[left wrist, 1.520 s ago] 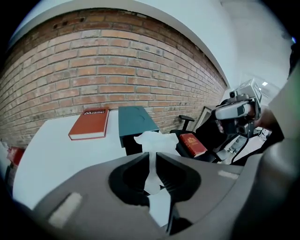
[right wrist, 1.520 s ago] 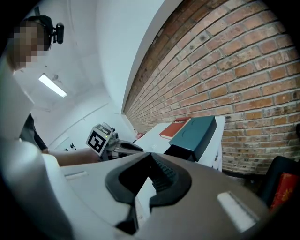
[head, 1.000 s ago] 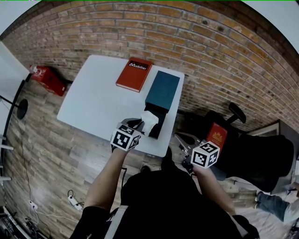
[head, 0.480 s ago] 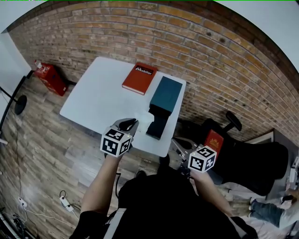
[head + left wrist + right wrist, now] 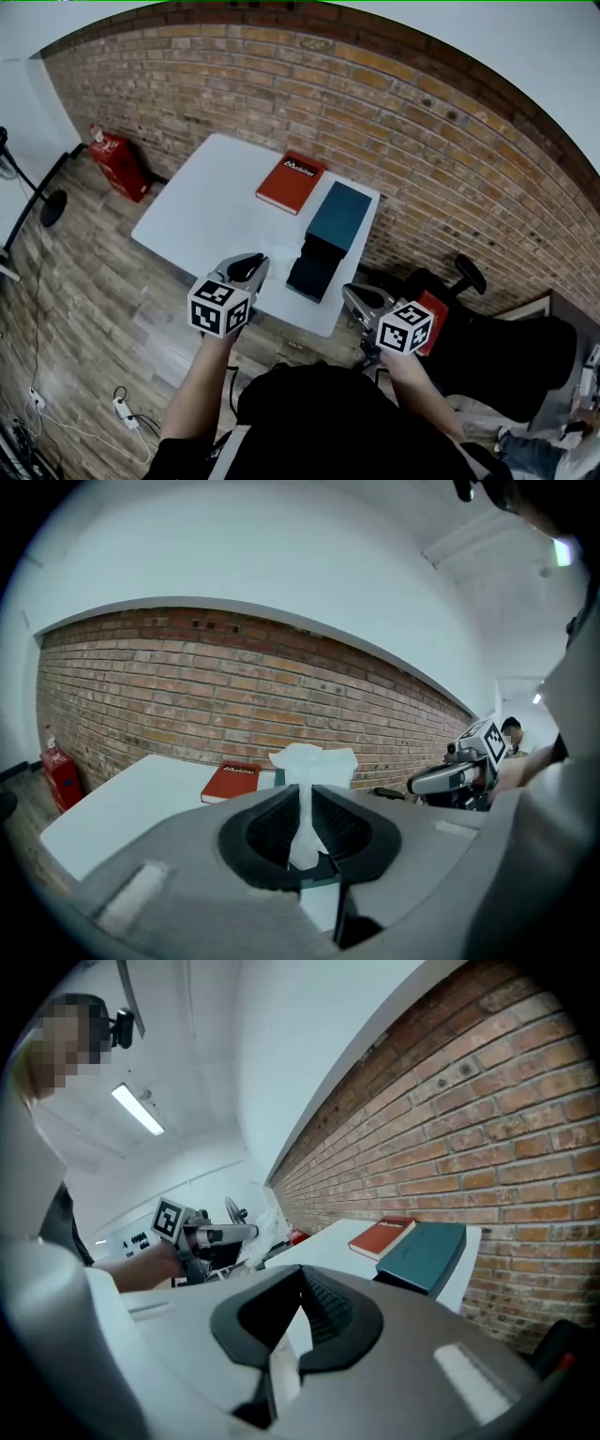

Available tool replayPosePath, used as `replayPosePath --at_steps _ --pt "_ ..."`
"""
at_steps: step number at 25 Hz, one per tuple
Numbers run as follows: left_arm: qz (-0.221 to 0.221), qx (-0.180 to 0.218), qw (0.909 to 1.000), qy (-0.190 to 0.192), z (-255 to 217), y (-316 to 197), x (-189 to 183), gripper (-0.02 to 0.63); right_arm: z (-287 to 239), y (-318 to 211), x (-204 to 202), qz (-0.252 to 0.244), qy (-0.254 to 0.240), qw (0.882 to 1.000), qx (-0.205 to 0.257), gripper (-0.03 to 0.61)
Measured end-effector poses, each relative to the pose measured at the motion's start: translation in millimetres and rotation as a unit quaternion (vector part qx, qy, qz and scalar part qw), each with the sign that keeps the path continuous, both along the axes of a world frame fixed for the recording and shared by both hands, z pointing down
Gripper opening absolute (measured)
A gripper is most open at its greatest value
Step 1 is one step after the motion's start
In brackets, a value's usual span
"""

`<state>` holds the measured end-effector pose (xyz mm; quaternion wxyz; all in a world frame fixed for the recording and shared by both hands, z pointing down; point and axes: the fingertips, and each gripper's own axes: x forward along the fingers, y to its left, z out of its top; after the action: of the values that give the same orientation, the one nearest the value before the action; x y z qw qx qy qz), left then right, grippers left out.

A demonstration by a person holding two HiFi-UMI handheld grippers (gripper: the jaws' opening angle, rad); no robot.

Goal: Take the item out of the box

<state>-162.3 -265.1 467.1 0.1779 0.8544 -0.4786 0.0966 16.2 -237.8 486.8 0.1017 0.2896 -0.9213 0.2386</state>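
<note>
Left forearm reaches forward, with the left gripper (image 5: 255,266) roughly level at the table's near edge. Its fingers pinch a white tissue (image 5: 311,761) at its narrow waist, and the tissue fans out above the fingertips. The right gripper (image 5: 357,298) is held low by the body, off the table's corner, fingers pressed together. A pale sliver shows between them; cannot identify it.

The left gripper view shows the pinch plainly. The head view nearly loses the tissue against the white table (image 5: 202,211). Only the right gripper view shows the left gripper side-on.

Ahead and right of the left fingertips sits the teal box (image 5: 339,214), its dark tray (image 5: 312,270) slid out toward them. Beyond are a red book (image 5: 292,182) and a brick wall (image 5: 394,112).

Versus a second ago: the tissue sat at the tray's mouth. Now it is clear of the box and the left gripper is drawn back.
</note>
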Motion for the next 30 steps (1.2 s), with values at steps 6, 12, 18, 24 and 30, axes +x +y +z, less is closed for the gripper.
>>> replayPosePath --at_steps 6,12,18,24,30 --pt "-0.010 0.023 0.9996 0.012 -28 -15 14 0.044 -45 -15 7 -0.046 0.030 0.994 0.094 0.000" --pt "-0.015 0.046 0.9985 0.027 -52 -20 32 0.044 -85 -19 35 -0.011 -0.035 0.994 0.108 0.000" --pt "-0.018 0.051 0.9981 0.031 -60 -22 37 0.044 -97 -23 62 0.037 -0.057 0.991 0.118 -0.001" --pt "-0.032 0.082 0.9955 0.038 -82 -21 36 0.044 -107 -28 74 0.050 -0.075 0.988 0.127 -0.002" --pt "-0.038 0.089 0.9948 0.032 -83 -18 37 0.043 -117 -29 71 0.051 -0.061 0.983 0.165 -0.002"
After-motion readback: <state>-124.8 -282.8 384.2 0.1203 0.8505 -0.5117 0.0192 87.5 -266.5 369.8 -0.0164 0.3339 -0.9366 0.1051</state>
